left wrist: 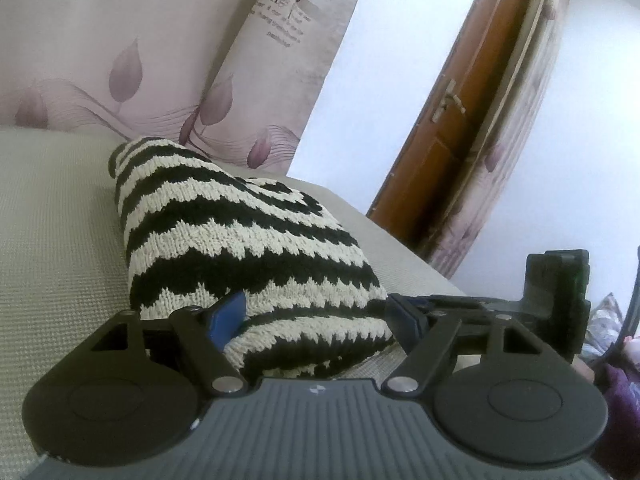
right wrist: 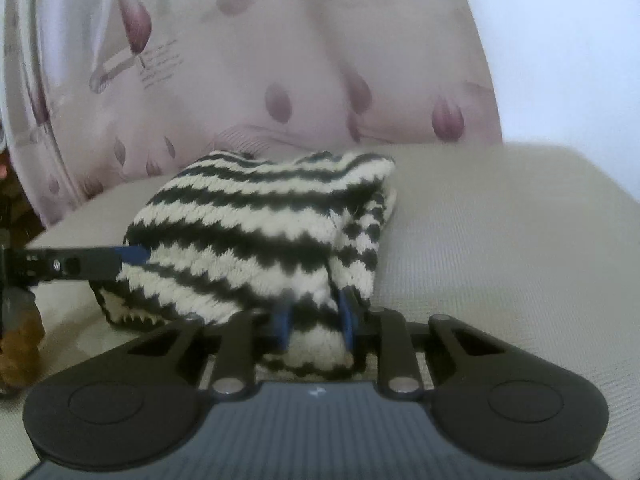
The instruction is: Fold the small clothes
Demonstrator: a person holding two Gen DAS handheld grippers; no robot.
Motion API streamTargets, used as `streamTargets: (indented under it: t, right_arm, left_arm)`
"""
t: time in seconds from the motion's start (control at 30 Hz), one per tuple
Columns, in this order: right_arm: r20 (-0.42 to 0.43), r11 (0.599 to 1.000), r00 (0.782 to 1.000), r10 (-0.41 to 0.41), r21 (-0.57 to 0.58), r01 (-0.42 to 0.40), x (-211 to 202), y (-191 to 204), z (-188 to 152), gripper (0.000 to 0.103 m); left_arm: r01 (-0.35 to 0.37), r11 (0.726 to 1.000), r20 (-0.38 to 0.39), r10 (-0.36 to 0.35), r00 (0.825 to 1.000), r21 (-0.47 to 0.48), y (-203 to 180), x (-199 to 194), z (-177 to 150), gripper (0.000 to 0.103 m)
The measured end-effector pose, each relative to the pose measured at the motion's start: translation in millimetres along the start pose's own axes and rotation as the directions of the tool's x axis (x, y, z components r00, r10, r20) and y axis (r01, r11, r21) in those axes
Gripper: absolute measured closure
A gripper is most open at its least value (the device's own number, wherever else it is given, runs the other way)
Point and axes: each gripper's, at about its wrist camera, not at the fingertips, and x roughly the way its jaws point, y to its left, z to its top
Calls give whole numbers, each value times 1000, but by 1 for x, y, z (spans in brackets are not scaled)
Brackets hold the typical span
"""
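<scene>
A black-and-cream zigzag-striped knitted garment (left wrist: 240,248) lies bunched and partly folded on a beige woven surface (left wrist: 56,240). My left gripper (left wrist: 316,316) has its blue-padded fingers spread wide around the garment's near end, one pad (left wrist: 228,316) pressed into the knit. In the right wrist view the same garment (right wrist: 256,232) fills the middle. My right gripper (right wrist: 316,324) is shut on a fold of its near edge. The left gripper's finger (right wrist: 100,264) reaches in from the left and touches the knit's side.
A floral pink curtain (left wrist: 120,60) hangs behind the surface. A brown wooden door (left wrist: 452,128) with a handle stands at the right in the left wrist view. The beige surface (right wrist: 500,240) extends to the right of the garment.
</scene>
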Motion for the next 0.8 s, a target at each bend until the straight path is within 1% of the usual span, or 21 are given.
streamTargets:
  t: [0.13,0.27,0.43,0.6,0.7,0.77,0.8]
  right_arm:
    - [-1,999,1000,21,29,-21,1,-6,-1,80]
    - [0,1000,1000,12,14,-12,1,-6,-2,79]
    - [0,1000,1000,-6,-15,6,2,0,-2,78]
    - [-2,1000,1000,1,-4,-1,1,-2,-2,76]
    - [-5,1000,1000,-6,-1,6,2,-2,-2,69]
    - [-16,1000,1000,-22,7,22,3,-4,-2,50]
    - [-30,1000,999,-21,15,21,6,-6,-2,50]
  left_arm:
    - [-24,1000,-9,24,1000,10,-5,0,1,25]
    - [-51,998,-16,51,999,27,-11,1,3,24]
    - [-99,992,-23,101,995,79,-22,4,2,24]
    - [-138,982,-30,143,989,129,-32,8,0,22]
    - [-151,978,-34,158,987,146,-36,10,0,19]
    - [-161,974,-34,168,985,160,-38,10,0,17]
    - [-164,973,-34,172,985,165,-39,11,0,17]
